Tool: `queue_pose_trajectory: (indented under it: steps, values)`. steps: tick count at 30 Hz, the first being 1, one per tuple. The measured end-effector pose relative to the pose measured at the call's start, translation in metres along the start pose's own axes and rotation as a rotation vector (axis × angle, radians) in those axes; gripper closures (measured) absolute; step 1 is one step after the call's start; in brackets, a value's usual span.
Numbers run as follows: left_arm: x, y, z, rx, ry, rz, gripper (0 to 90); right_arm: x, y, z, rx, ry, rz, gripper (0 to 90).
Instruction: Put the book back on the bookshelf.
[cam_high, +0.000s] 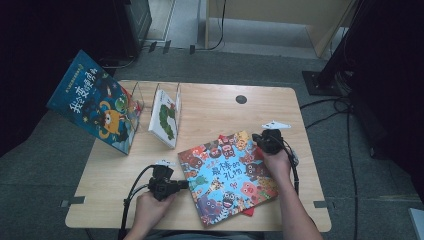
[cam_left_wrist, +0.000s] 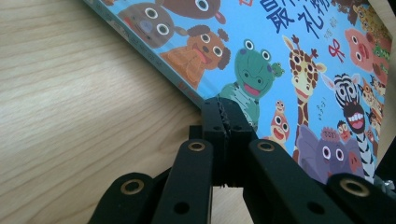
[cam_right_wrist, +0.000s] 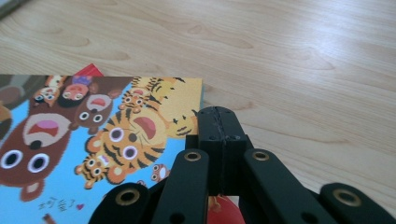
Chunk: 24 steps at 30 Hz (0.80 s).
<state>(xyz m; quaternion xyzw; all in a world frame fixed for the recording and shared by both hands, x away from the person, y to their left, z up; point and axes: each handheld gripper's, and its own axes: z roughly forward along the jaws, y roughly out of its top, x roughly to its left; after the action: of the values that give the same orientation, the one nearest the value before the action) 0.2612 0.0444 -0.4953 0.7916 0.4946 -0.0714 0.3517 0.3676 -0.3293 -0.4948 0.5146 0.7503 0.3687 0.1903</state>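
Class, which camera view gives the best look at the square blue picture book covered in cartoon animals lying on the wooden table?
The high view: the whole blue animal picture book shows, cover and all four edges. The left gripper view shows part of the cover, with frog, giraffe and zebra; the right gripper view shows one corner, with tigers and bears.

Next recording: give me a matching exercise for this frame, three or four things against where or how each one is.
Things:
1. animal book
2. dark blue book
3. caterpillar book
4. left gripper

Places or states:
A. upright in the wire rack
B. flat on the table
C. shut at the flat book's left edge
D. leaning at the rack's left end

Pairs: 1-B, 2-D, 3-A, 4-C
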Motion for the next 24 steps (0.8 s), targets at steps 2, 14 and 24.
queue_pose_trajectory:
  steps: [2,14,24]
  values:
    - [-0.001,0.001,0.002,0.004,-0.008,0.009,90.0,-0.002,-0.001,-0.004,-0.011,0.015,0.007,90.0]
    - [0.019,0.027,-0.016,0.0,0.007,0.017,89.8,0.0,-0.021,-0.029,-0.023,0.042,-0.004,90.0]
    - [0.03,0.053,-0.022,0.0,0.016,0.061,88.5,0.005,-0.045,-0.064,-0.064,0.043,0.011,90.0]
